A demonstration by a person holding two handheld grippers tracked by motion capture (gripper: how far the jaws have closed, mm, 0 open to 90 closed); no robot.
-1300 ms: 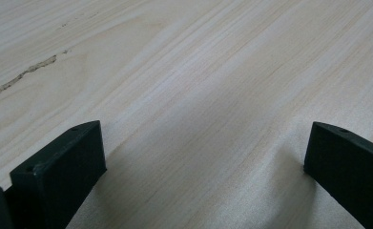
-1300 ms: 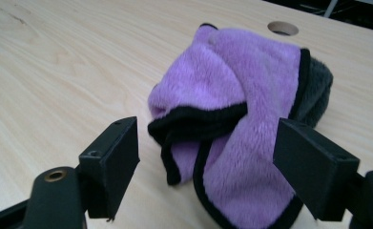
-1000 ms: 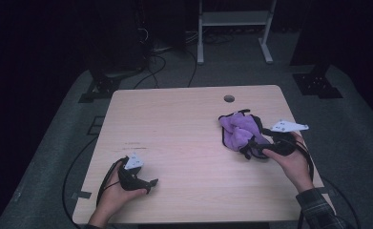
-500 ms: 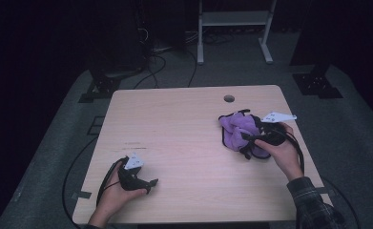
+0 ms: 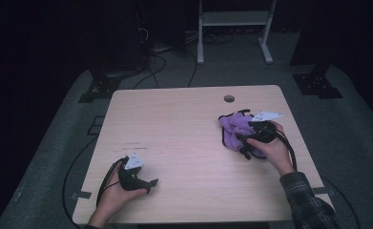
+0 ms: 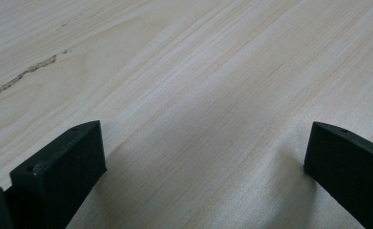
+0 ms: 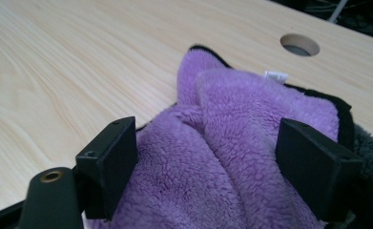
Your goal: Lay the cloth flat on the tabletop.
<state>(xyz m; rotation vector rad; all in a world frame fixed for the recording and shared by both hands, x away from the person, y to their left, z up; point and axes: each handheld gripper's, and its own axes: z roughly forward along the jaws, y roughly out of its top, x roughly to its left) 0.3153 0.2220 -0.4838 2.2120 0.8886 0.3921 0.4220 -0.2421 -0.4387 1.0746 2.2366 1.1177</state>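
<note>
At the near left of the pale, fine-grained wooden table (image 5: pixel 184 143), the left gripper (image 5: pixel 148 183) is rested with its jaws spread wide over bare wood, nothing between them. Farther right, a crumpled purple fleece cloth (image 5: pixel 236 131) with black edging and a small white label lies near the right edge, below a round cable hole (image 5: pixel 229 98). The right gripper (image 7: pixel 208 157) is set wide over the plush folds, not yet closed. A grasp appears to be in preparation; next, the jaws would need closing on a raised fold.
</note>
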